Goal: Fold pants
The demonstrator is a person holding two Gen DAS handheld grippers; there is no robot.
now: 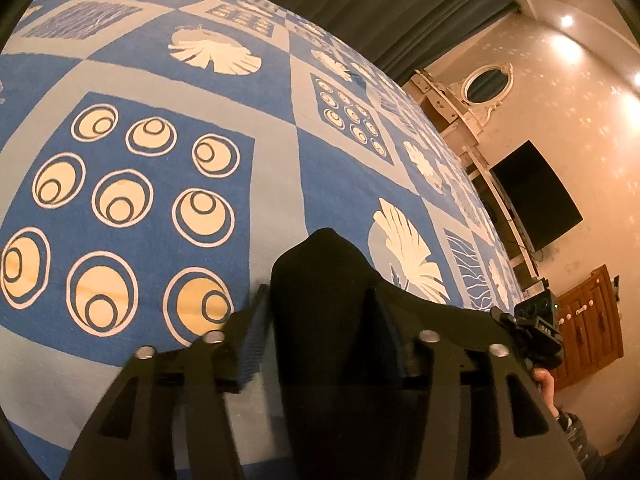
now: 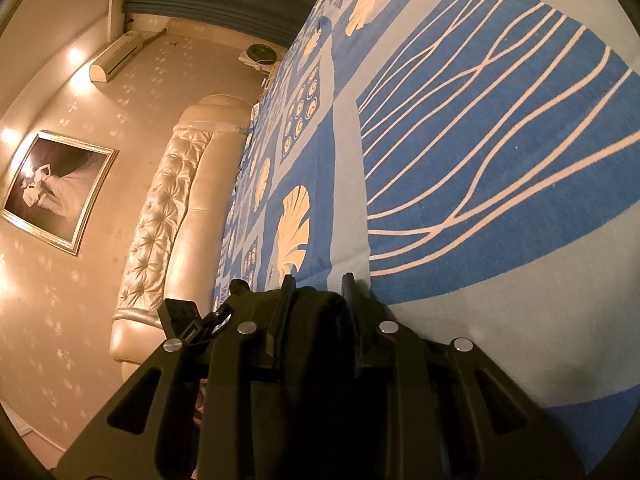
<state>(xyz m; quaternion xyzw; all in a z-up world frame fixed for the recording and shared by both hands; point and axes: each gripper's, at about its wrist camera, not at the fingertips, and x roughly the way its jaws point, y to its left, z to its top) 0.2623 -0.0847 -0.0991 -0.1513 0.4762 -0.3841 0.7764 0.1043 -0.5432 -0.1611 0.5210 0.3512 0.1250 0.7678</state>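
Black pants (image 1: 320,280) hang above the patterned bed (image 1: 160,80). Left gripper (image 1: 316,304) has its fingers spread, cloth loose between them; right gripper (image 2: 318,292) pinches a bunch. That loose side could slip, spoiling the fold.

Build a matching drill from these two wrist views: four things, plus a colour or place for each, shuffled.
Things:
1. pants
2. bedspread
3. headboard
4. framed picture

Colour or place:
A. hangs on the wall
B. blue with cream motifs
C. black
D. cream, tufted

Pairs: 1-C, 2-B, 3-D, 4-A
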